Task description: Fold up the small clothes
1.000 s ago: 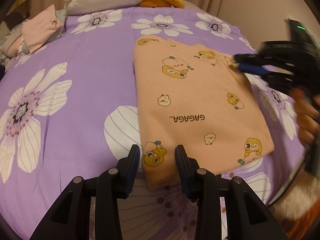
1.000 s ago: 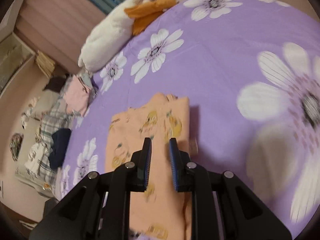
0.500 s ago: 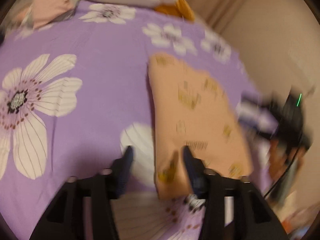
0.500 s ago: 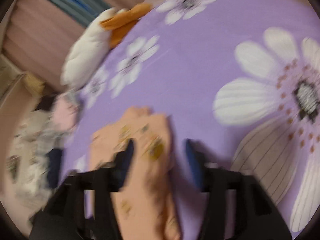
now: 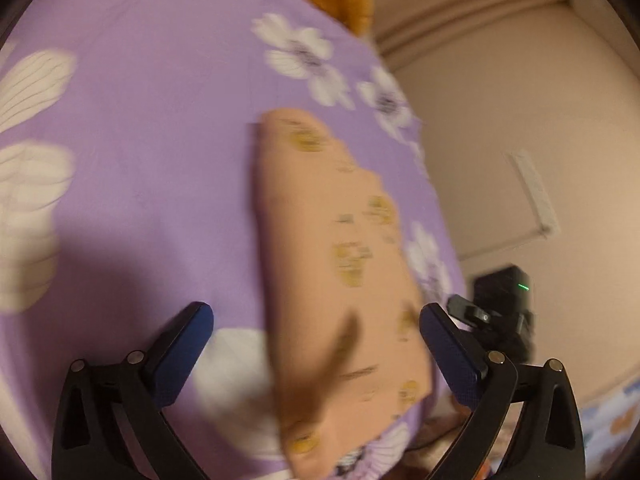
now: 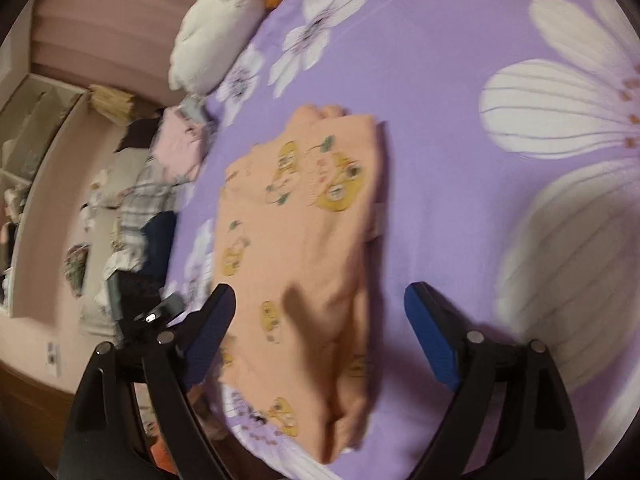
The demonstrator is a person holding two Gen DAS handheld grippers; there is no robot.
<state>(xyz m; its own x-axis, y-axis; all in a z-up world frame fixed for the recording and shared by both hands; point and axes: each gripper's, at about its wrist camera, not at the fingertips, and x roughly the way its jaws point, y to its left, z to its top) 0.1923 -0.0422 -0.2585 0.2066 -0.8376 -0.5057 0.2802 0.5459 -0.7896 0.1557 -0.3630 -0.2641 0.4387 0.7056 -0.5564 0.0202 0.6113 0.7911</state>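
Item: peach garment [image 5: 340, 248], printed with yellow cartoon figures, already folded into a long narrow packet. It lies flat on the purple flowered bedspread [image 5: 152, 128], near the bed's near edge and toward its right-hand side in my left wrist view.

Long axis: runs away from me, from the near edge up the bed. The near end is the wider one; the far end narrows.

Left gripper [image 5: 316, 348]: jaws spread wide and opening, nothing pinched. The packet's near end sits between the two fingers, below them; I judge the pads are not pressing on it.

Right gripper [image 6: 320, 320]: jaws apart and opening, likewise straddling the near part of the garment [image 6: 296, 240], no cloth caught.

Relation for the next move: the garment lies straight ahead of and under both grippers, lengthwise along their pointing direction. Both sit over its near end; I cannot tell which is closer. A further fold would, I judge, mean taking the near end and carrying it toward the far end.

Containers: none seen. A heap of other clothes [image 6: 160, 184] sits beyond the bed's left edge; a white pillow [image 6: 212, 40] lies at the far end.
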